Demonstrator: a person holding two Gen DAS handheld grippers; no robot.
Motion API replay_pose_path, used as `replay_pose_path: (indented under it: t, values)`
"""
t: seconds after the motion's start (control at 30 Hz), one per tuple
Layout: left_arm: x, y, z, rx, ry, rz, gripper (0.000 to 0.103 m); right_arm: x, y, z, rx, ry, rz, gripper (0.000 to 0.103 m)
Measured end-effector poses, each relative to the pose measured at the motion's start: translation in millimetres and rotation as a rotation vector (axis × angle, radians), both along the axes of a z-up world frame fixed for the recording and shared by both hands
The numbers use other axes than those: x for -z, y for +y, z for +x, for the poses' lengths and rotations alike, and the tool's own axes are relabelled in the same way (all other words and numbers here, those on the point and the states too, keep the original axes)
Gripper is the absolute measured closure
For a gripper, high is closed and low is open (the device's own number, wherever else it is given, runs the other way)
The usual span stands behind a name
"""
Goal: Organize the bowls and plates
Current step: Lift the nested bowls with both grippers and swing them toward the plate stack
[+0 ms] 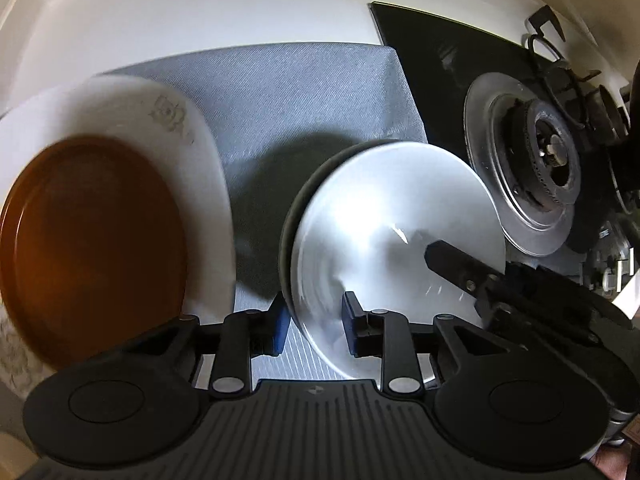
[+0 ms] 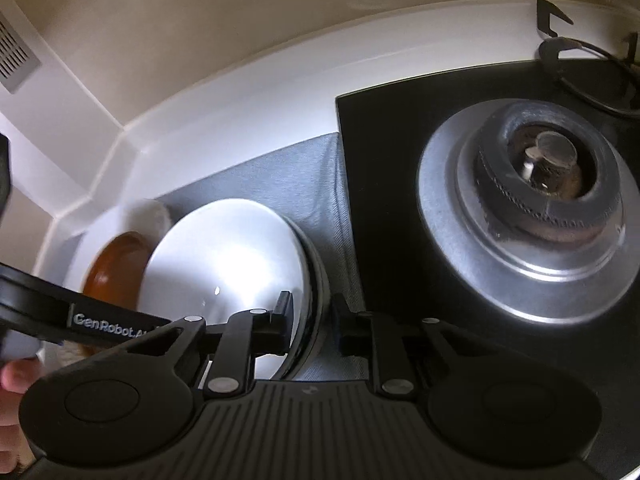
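Both pairs of jaws stood parted, each straddling the rim of one bowl without visibly pinching it.

Item 1: white bowl [image 1: 384,216], glossy interior with bright glare, dark outer wall, tilted over a grey mat [image 1: 280,92]. Whether it touched the mat could not be told.

Item 2: left gripper [image 1: 316,320], blue pads. One pad lay outside the bowl's near-left rim, the other inside the bowl; gaps showed on both sides of the wall.

Item 3: right gripper [image 2: 310,318], black fingers. In its own view one finger sat over the bowl's [image 2: 228,264] inner surface, the other outside the dark wall, with the rim passing between them. In the left view one of its fingers [image 1: 452,264] reached across the bowl's right interior.

Item 4: brown plate [image 1: 92,240], round, shiny amber glaze, resting on a white plate [image 1: 192,128] with a faint grey floral print. Both lay left of the bowl, apart from either gripper.

Item 5: gas burner [image 2: 532,208], metal ring on a black hob [image 2: 384,184], right of the mat and just beyond the bowl.

Item 6: white countertop [image 1: 220,12] behind the mat.
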State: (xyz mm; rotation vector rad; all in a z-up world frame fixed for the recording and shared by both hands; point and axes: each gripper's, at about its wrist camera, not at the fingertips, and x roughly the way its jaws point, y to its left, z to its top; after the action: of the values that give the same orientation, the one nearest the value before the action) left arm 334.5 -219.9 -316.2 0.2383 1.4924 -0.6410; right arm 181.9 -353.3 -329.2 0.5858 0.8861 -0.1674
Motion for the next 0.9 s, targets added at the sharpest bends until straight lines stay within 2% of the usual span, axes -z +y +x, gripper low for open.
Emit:
replay_pose_path:
  t: [0.2,0.33,0.5,0.63,0.9]
  values:
    - [-37,23,-10,-0.024,-0.025,-0.034,0.074,-36,14,-12,-0.019,-0.030,-0.012,0.082]
    - [-56,55,-8,-0.090,-0.016,-0.075,0.074,-57,28,-10,-0.040,-0.059,0.012,0.082]
    - [-68,105,-6,-0.197,-0.016,-0.069,0.074,-71,63,9,-0.114,-0.054,0.052,0.081]
    - [-84,163,-8,-0.312,-0.014,-0.048,0.074,-84,111,28,-0.240,-0.050,0.053,0.081]
    - [-109,304,-19,-0.538,-0.011,0.001,0.075,-103,235,66,-0.569,-0.028,0.059,0.081]
